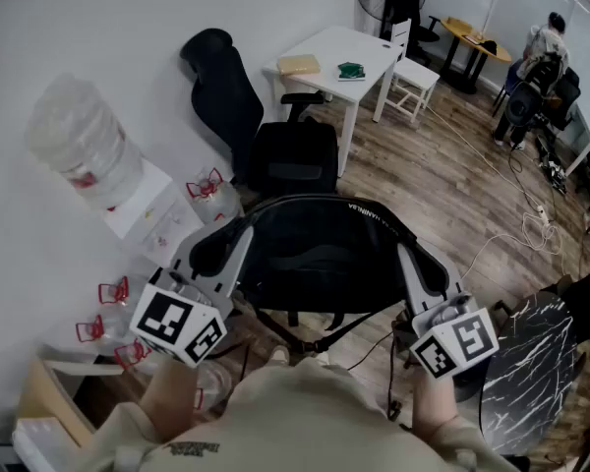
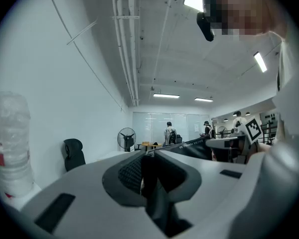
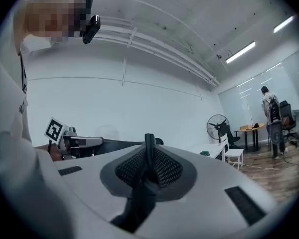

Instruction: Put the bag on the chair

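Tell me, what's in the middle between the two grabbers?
The black bag. In the head view it hangs stretched between the left gripper and the right gripper, and each gripper is shut on a part of it.

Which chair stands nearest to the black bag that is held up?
The black office chair, just beyond the bag. The white chair stands farther off, beside the white table.

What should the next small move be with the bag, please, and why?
Probably carry the bag forward and lower it onto the chair. Both the left claw and right claw are shut on it, holding it up between them just short of the chair, which stands straight ahead.
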`<state>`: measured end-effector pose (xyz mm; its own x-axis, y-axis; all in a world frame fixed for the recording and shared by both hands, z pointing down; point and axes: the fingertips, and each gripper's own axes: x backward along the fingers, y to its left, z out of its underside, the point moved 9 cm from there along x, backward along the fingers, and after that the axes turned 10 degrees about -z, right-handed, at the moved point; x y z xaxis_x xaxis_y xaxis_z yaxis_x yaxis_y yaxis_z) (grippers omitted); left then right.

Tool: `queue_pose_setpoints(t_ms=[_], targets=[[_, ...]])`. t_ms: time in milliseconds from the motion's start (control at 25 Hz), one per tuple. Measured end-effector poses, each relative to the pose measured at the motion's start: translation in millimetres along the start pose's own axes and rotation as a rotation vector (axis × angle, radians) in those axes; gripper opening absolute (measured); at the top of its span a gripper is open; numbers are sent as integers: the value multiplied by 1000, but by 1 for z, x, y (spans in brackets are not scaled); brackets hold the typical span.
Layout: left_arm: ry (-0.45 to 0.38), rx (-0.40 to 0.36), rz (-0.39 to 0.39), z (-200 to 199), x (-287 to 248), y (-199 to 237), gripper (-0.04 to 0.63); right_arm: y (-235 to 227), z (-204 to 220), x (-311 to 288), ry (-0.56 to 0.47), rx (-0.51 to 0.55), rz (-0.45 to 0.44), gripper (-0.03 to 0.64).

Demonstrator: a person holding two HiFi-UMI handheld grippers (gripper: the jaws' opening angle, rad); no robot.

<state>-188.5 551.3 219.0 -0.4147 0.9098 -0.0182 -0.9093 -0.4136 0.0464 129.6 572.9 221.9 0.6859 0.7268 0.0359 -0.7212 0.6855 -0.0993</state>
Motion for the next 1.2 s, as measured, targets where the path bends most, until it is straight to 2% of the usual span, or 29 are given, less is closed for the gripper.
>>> queue_pose_setpoints(t_ms=[320,520,760,1000,1200], targets=[[14,-2,-10,3,-21,-20,67,-29,5,10,-4,-33,-16,60],[39,25,-20,15,-31,-39,67,-49,15,20,3,-57,-13,60],[37,-20,-26,19,-51,-60,66,-76,16,29,1,-53,-36,60],[29,-2,-49,17,-67,-67,67,-92,12,29,10,-16,-49,60],[48,-37,-32,23,-78,-75,66,-106,20,28,15,-29,-35,60]])
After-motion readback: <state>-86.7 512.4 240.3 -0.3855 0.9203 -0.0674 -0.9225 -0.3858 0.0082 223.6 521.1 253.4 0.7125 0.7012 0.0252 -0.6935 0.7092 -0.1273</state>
